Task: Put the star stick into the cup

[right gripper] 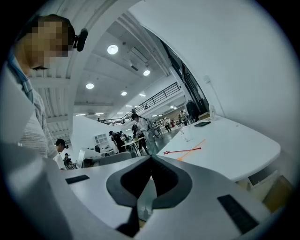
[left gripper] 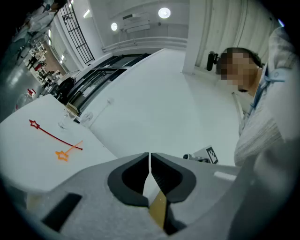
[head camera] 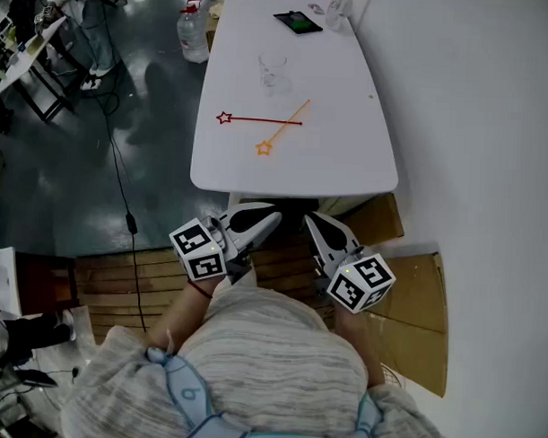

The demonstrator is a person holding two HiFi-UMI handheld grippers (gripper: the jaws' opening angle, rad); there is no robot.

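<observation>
Both claws are held low in front of the person, short of the near edge of the white surface (head camera: 348,162) and not touching anything on it. The left claw (head camera: 270,217) is pinched together, tips meeting with nothing between them. The right claw (head camera: 311,220) is the same, closed up and empty.

The red star stick (head camera: 259,120) lies flat across the middle of the surface with its star at the left end. The orange star stick (head camera: 284,129) lies at a slant over it, crossing near the red one's plain end, with its star toward the near edge. The cup (head camera: 273,73) is clear and stands upright a little past the sticks, apart from both.

At the far end there's a phone (head camera: 298,22) with a green screen, and a bottle (head camera: 193,31) stands on the floor off the far left corner
</observation>
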